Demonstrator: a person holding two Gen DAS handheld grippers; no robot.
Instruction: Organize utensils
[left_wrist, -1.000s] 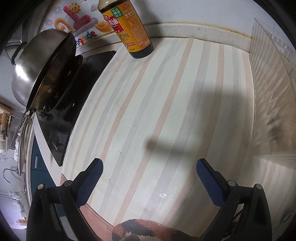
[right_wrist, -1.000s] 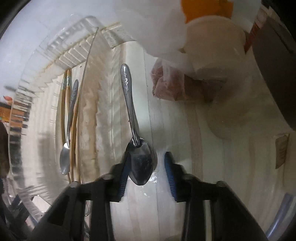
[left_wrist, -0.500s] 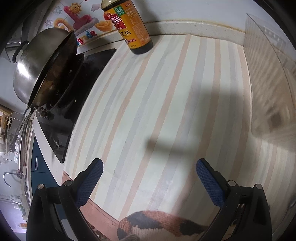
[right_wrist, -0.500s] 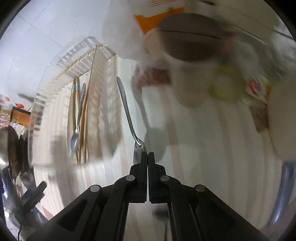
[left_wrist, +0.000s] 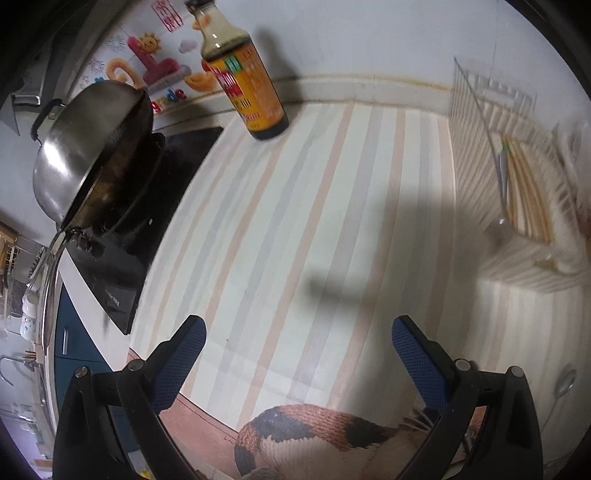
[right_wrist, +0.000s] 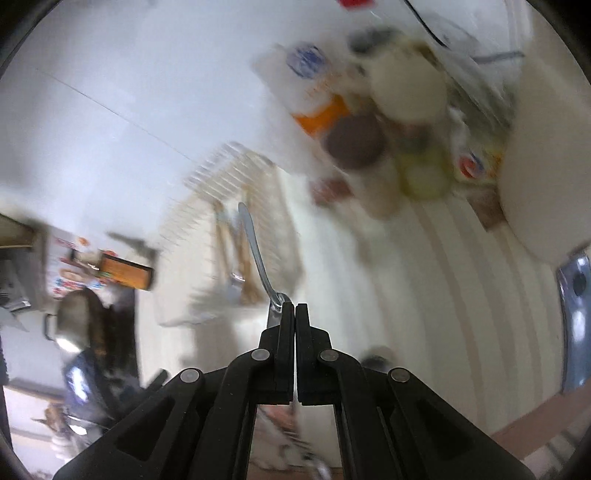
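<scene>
My right gripper (right_wrist: 295, 308) is shut on the bowl of a metal spoon (right_wrist: 255, 251). The spoon is held in the air above the striped counter (right_wrist: 424, 295), its handle pointing away toward a clear ribbed tray (right_wrist: 207, 192). That tray (left_wrist: 476, 147) holds wooden chopsticks (left_wrist: 528, 192) and a small spoon (left_wrist: 502, 173). My left gripper (left_wrist: 299, 350) stands open and empty over the counter (left_wrist: 295, 221), left of the tray. Another spoon (left_wrist: 565, 380) shows at the lower right edge of the left wrist view.
A sauce bottle (left_wrist: 243, 81) stands at the back wall. A steel wok (left_wrist: 92, 155) sits on a black stove (left_wrist: 147, 229) to the left. Blurred jars and bags (right_wrist: 388, 129) and a white appliance (right_wrist: 546, 184) crowd the right. Knitted fabric (left_wrist: 314, 435) lies below the counter edge.
My right gripper closed on the spoon's bowl and lifted it off the counter, swinging toward the tray. My left gripper rose, bringing the tray's contents into its view.
</scene>
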